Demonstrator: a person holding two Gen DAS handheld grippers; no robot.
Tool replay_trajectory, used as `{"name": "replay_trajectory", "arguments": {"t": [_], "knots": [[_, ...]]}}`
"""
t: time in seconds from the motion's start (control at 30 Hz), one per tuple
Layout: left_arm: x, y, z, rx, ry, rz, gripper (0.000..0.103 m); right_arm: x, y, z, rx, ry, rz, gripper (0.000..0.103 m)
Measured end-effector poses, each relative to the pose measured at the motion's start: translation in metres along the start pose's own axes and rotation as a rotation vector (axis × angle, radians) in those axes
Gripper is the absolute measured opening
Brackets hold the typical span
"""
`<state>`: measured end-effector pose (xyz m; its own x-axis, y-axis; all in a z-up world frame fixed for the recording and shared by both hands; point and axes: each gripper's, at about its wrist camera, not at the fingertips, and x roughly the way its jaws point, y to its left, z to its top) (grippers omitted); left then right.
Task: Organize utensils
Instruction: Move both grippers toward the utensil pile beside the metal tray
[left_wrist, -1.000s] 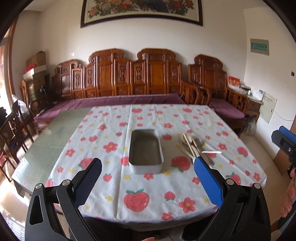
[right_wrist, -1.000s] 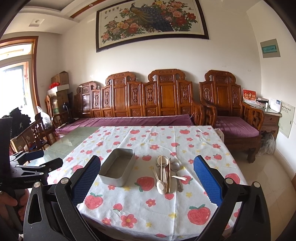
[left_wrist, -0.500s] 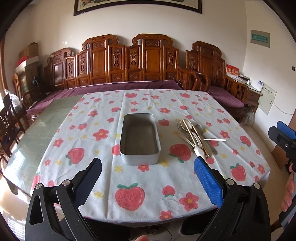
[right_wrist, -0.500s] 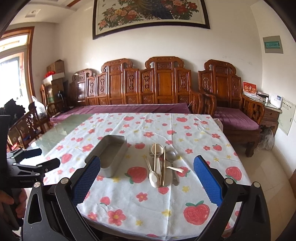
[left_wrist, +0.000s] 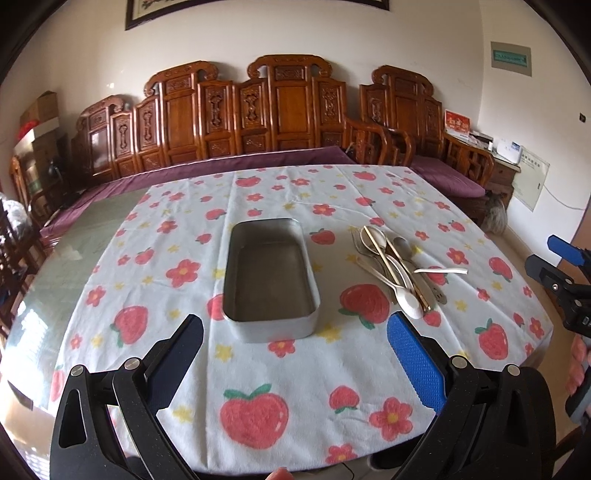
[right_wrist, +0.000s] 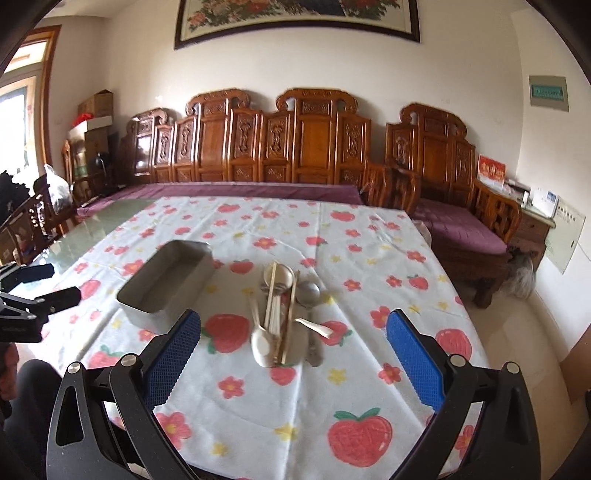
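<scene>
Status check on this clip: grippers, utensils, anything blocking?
Left gripper open, empty. Right gripper open, empty. Utensils piled on tablecloth beside empty metal tin. Nothing in the way.

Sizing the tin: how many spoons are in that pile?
4: a cream spoon at the far end, a grey metal spoon beside it, a large white spoon nearest, a small white spoon lying crosswise. Others may be hidden.

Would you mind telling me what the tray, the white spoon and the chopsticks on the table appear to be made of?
The tray looks like metal with a dull brushed finish: grey, thin-walled, softly reflective. The white spoon seems to be glazed ceramic or perhaps plastic: thick, glossy, off-white; the pictures cannot settle which. The chopsticks look like pale wood or bamboo, matte and tan, though a gold-toned metal is possible.
</scene>
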<state>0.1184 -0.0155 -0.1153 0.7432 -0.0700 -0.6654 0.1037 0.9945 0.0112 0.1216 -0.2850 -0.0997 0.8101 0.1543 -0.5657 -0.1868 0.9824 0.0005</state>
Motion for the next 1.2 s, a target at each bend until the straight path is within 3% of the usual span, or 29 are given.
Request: {"name": "replay_trajectory", "arguments": {"t": [0.17, 0.27, 0.4, 0.67, 0.9, 1.2], "knots": [[0.017, -0.01, 0.01, 0.03, -0.004, -0.034, 0.097, 0.039, -0.014, -0.003, 0.001, 0.094, 0.025, 0.089], [0.029, -0.019, 0.015, 0.051, 0.007, -0.105, 0.097, 0.072, -0.025, -0.003, 0.007, 0.169, 0.046, 0.083], [0.042, -0.031, 0.019, 0.078, 0.013, -0.138, 0.097, 0.103, -0.031, -0.002, -0.019, 0.217, 0.058, 0.073], [0.09, -0.066, 0.026, 0.127, 0.088, -0.22, 0.097, 0.127, -0.054, -0.009, 0.02, 0.258, 0.068, 0.071], [0.148, -0.105, 0.018, 0.158, 0.188, -0.249, 0.079, 0.136, -0.069, -0.03, 0.04, 0.303, 0.031, 0.071], [0.198, -0.126, 0.008, 0.053, 0.236, -0.268, 0.064, 0.144, -0.083, -0.041, 0.068, 0.323, 0.029, 0.071]]}}
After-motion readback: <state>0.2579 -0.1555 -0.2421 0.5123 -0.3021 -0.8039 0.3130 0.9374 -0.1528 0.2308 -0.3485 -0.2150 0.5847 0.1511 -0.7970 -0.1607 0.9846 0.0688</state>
